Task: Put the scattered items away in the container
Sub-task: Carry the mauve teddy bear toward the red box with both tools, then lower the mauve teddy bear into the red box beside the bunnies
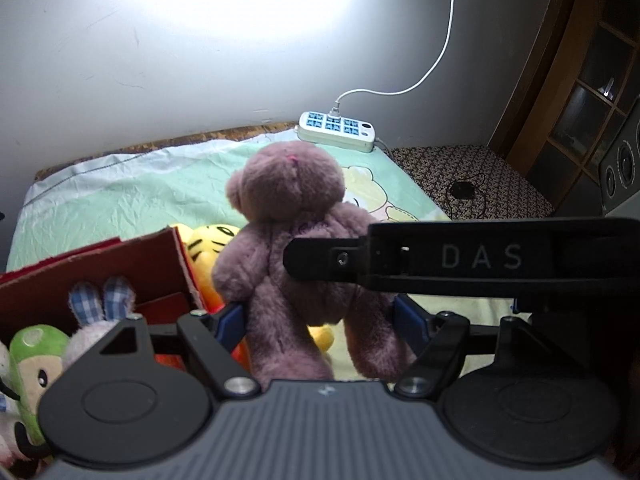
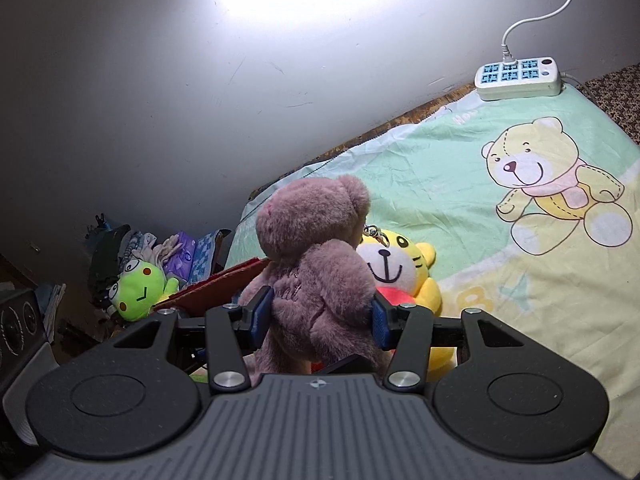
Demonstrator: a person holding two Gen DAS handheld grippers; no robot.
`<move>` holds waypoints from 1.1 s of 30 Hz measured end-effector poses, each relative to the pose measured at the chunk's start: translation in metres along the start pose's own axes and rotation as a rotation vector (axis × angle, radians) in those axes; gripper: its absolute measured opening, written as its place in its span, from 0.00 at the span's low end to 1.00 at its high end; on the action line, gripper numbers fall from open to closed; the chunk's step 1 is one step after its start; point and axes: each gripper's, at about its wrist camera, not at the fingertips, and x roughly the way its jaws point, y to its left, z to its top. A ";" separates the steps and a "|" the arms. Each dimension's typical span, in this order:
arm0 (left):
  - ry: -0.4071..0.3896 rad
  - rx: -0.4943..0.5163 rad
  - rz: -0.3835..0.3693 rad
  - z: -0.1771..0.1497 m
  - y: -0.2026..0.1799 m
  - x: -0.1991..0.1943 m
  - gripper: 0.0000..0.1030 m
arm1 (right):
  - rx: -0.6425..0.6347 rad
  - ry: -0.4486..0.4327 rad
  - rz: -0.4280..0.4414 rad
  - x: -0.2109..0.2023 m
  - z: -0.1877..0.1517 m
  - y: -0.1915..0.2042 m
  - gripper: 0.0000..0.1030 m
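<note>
wall (image 1: pixel 120 60): grey, glare | cabinet (image 1: pixel 592 80): dark wood, right | bedsheet (image 2: pixel 460 168): green

A hard white glare burns out the wall (image 1: pixel 224 8) above and ahead of both tools — its light fades quickly to grey, then to dark corners. The sheet (image 2: pixel 460 200) ahead is evenly lit and fairly sharp. Straight edges bow toward the rims — fisheye distortion. The tool bodies nearest the lens sit in shadow, slightly soft.
</note>
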 end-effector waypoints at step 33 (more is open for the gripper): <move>0.035 -0.105 0.087 -0.042 0.112 -0.027 0.73 | -0.079 0.099 0.010 0.087 -0.040 0.087 0.51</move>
